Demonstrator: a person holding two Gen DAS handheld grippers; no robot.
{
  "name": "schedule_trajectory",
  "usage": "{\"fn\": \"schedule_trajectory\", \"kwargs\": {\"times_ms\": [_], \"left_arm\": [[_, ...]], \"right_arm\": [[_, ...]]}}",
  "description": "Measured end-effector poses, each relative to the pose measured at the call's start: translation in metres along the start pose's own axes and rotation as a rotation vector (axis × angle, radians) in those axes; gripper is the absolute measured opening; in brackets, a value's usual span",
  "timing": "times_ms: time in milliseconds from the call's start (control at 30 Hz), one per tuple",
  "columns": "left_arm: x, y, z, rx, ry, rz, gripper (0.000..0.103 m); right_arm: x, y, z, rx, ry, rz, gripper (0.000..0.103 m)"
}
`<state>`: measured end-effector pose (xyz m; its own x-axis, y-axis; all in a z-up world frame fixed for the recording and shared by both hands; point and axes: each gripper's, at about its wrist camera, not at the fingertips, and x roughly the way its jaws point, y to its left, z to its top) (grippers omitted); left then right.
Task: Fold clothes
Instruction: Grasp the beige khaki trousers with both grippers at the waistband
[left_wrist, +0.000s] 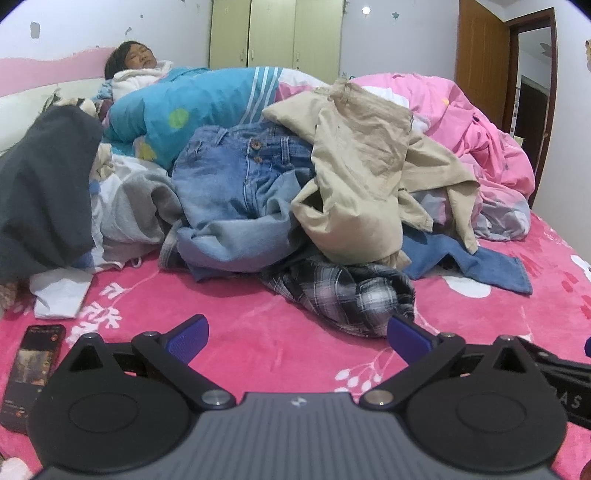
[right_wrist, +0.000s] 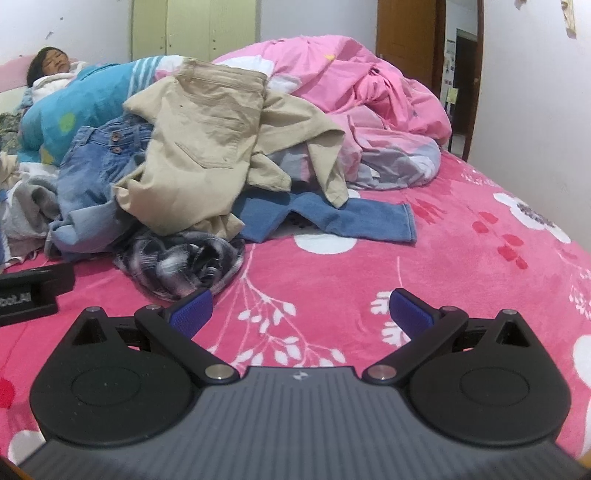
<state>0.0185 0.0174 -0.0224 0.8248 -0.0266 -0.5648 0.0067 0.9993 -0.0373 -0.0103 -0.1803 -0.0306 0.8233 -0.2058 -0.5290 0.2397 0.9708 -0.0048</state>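
Observation:
A heap of clothes lies on a pink flowered bed (left_wrist: 258, 354). Beige trousers (left_wrist: 362, 173) lie on top, also in the right wrist view (right_wrist: 207, 147). Blue jeans (left_wrist: 240, 184) sit under them, with a leg (right_wrist: 347, 218) spread out to the right. A black-and-white plaid shirt (left_wrist: 343, 291) is crumpled at the front of the heap, also in the right wrist view (right_wrist: 181, 262). My left gripper (left_wrist: 297, 338) is open and empty just before the plaid shirt. My right gripper (right_wrist: 301, 312) is open and empty over bare blanket, right of the shirt.
A person (left_wrist: 136, 61) lies under a blue quilt (left_wrist: 192, 107) at the back. A pink duvet (right_wrist: 369, 96) is bunched at the back right. A dark garment (left_wrist: 44, 192) and grey-white clothes (left_wrist: 129, 210) lie left. A phone (left_wrist: 31, 373) lies front left. A door (left_wrist: 480, 55) stands right.

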Motion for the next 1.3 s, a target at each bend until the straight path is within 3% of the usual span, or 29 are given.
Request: {"fn": "schedule_trajectory", "kwargs": {"times_ms": [133,233,300,433,533,633,733,767,833,900,933,1000,1100,1200,1267,1300], "left_arm": [[0.023,0.004,0.0,-0.004,0.019,-0.036,0.103],[0.038,0.006,0.015,-0.009,-0.009,-0.064,0.103],[0.045,0.007,0.034,-0.01,-0.049,-0.086,0.103],[0.065,0.009,0.082,-0.026,-0.16,-0.127,0.103],[0.095,0.003,0.115,-0.005,-0.198,-0.124,0.103],[0.128,-0.002,0.146,0.019,-0.224,-0.123,0.103],[0.175,-0.009,0.155,0.06,-0.164,-0.13,0.102],[0.19,-0.011,0.153,0.073,-0.138,-0.132,0.097],[0.213,-0.013,0.144,0.098,-0.088,-0.137,0.079],[0.229,-0.01,0.132,0.095,-0.046,-0.16,0.053],[0.233,-0.007,0.127,0.08,-0.041,-0.181,0.047],[0.236,0.002,0.117,0.061,-0.056,-0.204,0.027],[0.235,0.009,0.11,0.066,-0.088,-0.235,0.011],[0.226,0.008,0.105,0.082,-0.127,-0.261,0.006],[0.218,0.007,0.103,0.087,-0.148,-0.285,0.005],[0.214,0.007,0.102,0.084,-0.151,-0.301,0.005]], "right_arm": [[0.027,-0.005,-0.011,-0.052,0.07,-0.001,0.102],[0.041,-0.007,-0.002,-0.091,0.082,0.016,0.102],[0.037,-0.01,0.021,-0.097,0.01,0.05,0.102],[0.012,-0.02,0.088,-0.045,-0.302,0.212,0.102],[0.022,-0.026,0.117,-0.007,-0.496,0.334,0.102],[0.072,-0.012,0.155,-0.045,-0.468,0.345,0.102],[0.124,0.013,0.192,-0.083,-0.412,0.373,0.102],[0.14,0.023,0.204,-0.099,-0.396,0.389,0.102],[0.17,0.052,0.226,-0.138,-0.368,0.434,0.102],[0.2,0.081,0.246,-0.148,-0.328,0.473,0.102],[0.212,0.094,0.252,-0.135,-0.304,0.483,0.102],[0.236,0.116,0.262,-0.112,-0.26,0.496,0.102],[0.255,0.133,0.262,-0.104,-0.212,0.473,0.099],[0.275,0.15,0.262,-0.095,-0.165,0.451,0.091],[0.288,0.161,0.262,-0.09,-0.133,0.436,0.063],[0.294,0.167,0.262,-0.087,-0.117,0.428,0.058]]}}
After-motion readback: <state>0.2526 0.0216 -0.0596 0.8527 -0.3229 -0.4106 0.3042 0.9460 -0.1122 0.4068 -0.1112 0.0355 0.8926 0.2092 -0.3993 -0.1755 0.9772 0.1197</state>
